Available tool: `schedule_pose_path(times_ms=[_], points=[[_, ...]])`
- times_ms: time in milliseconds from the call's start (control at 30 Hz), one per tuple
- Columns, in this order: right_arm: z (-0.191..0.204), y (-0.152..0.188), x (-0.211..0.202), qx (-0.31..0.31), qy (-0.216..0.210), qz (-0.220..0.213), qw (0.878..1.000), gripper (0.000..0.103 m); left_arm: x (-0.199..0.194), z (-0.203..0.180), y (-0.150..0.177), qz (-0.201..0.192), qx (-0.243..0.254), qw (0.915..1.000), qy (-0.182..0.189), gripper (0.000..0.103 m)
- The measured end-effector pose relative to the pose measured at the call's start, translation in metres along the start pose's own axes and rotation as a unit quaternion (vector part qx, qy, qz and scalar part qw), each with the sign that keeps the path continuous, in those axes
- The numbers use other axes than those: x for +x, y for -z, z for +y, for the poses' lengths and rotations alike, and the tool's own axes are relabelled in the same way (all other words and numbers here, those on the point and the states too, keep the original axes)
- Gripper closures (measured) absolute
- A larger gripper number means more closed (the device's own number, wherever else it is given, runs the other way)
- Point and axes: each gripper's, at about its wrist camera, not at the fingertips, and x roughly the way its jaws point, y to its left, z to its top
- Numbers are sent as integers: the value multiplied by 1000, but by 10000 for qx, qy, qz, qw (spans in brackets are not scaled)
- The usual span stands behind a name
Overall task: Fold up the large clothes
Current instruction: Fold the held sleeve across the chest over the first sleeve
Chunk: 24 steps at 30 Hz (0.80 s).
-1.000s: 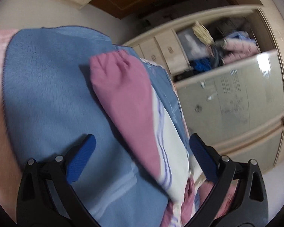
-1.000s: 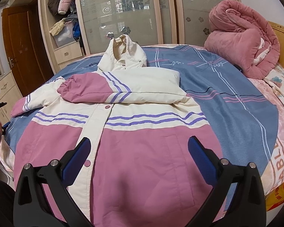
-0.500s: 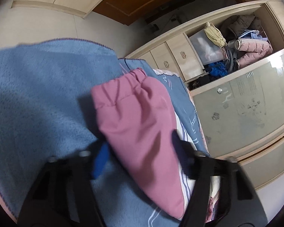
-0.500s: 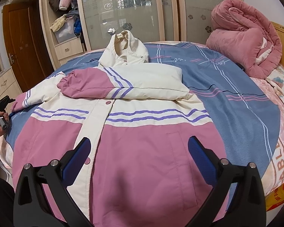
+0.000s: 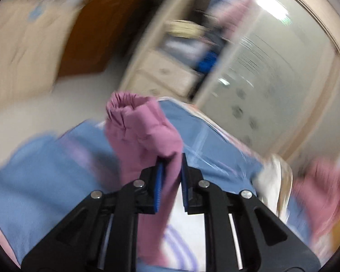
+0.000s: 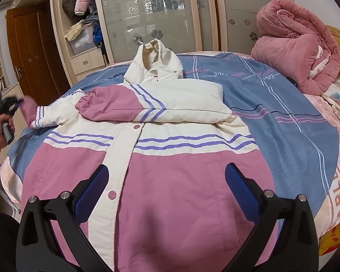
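Observation:
A pink and cream hooded jacket lies front up on the bed, one sleeve folded across its chest. The other sleeve stretches off to the left, lifted from the bed at its end. My left gripper is still closing, its blue pads pressing on that sleeve's pink cuff end. The right wrist view shows this gripper at the far left, held by a hand. My right gripper hovers open above the jacket's pink lower front, nothing between its fingers.
A blue checked sheet covers the bed. A rolled pink quilt sits at its far right. Behind stand a wardrobe with frosted glass doors, open shelves of clothes and a brown door.
My left gripper went from wide open to closed on the pink sleeve cuff, then rose and rolled, lifting the sleeve off the bed. The right gripper has stayed put.

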Motion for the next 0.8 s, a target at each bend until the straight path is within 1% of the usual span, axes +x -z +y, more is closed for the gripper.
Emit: schedule_pose_path(times_ms=[33, 67, 100, 133, 167, 200, 233, 267, 300, 333, 367, 400, 433, 467, 500, 533, 567, 600, 633, 667, 700, 733, 800], points=[[1, 0, 1, -13, -7, 17, 10000, 1, 1, -40, 4, 29, 546, 9984, 165, 89], [2, 1, 2, -39, -14, 44, 10000, 1, 0, -65, 10, 47, 880, 9957, 290, 89], [3, 1, 3, -52, -15, 55, 10000, 1, 0, -97, 19, 76, 1298, 9904, 461, 89], [4, 1, 4, -65, -16, 71, 10000, 1, 0, -118, 27, 127, 1559, 9859, 591, 89], [4, 1, 4, -68, -21, 81, 9999, 1, 2, -147, 43, 257, 1910, 9783, 761, 89], [5, 1, 5, -64, -26, 95, 9999, 1, 5, -170, 60, 413, 2206, 9707, 854, 89], [5, 1, 5, -57, -31, 100, 9999, 1, 11, -197, 84, 621, 2596, 9592, 929, 89], [5, 1, 6, -57, -32, 105, 9999, 1, 16, -214, 103, 765, 2875, 9501, 938, 89], [5, 1, 6, -61, -33, 112, 9999, 1, 24, -230, 126, 961, 3188, 9384, 924, 89], [6, 1, 6, -62, -32, 117, 9999, 1, 32, -239, 142, 1137, 3378, 9299, 910, 89], [6, 2, 7, -61, -30, 131, 9999, 1, 46, -248, 170, 1460, 3558, 9193, 838, 89], [6, 2, 7, -61, -28, 139, 9999, 1, 54, -249, 189, 1633, 3606, 9156, 703, 88], [5, 2, 7, -61, -27, 148, 9999, 1, 65, -250, 204, 1773, 3657, 9124, 484, 85], [5, 3, 7, -60, -26, 153, 9999, 1, 69, -248, 214, 1792, 3692, 9111, 384, 82], [5, 3, 7, -59, -25, 156, 9999, 1, 72, -247, 222, 1759, 3758, 9093, 308, 76], [4, 3, 7, -60, -24, 162, 9998, 1, 73, -247, 225, 1695, 3834, 9075, 276, 57], [4, 4, 7, -66, -25, 165, 9998, 1, 69, -251, 226, 1617, 3948, 9039, 311, 39], [3, 4, 7, -68, -23, 166, 9998, 1, 66, -254, 224, 1525, 4018, 9025, 282, 2], [2, 4, 8, -68, -20, 171, 9998, 1, 58, -255, 225, 1383, 4053, 9032, 281, 2], [1, 3, 8, -58, -21, 175, 9998, 1, 44, -257, 221, 1228, 4051, 9051, 396, 2], [0, 3, 7, -33, -28, 166, 9999, 1, 35, -260, 225, 1236, 4036, 9053, 472, 2], [0, 3, 6, -19, -36, 153, 9999, 1, 18, -260, 222, 1238, 3985, 9074, 496, 2], [-1, 2, 3, -6, -48, 111, 9999, 1, -18, -259, 217, 1135, 3833, 9150, 549, 2]])
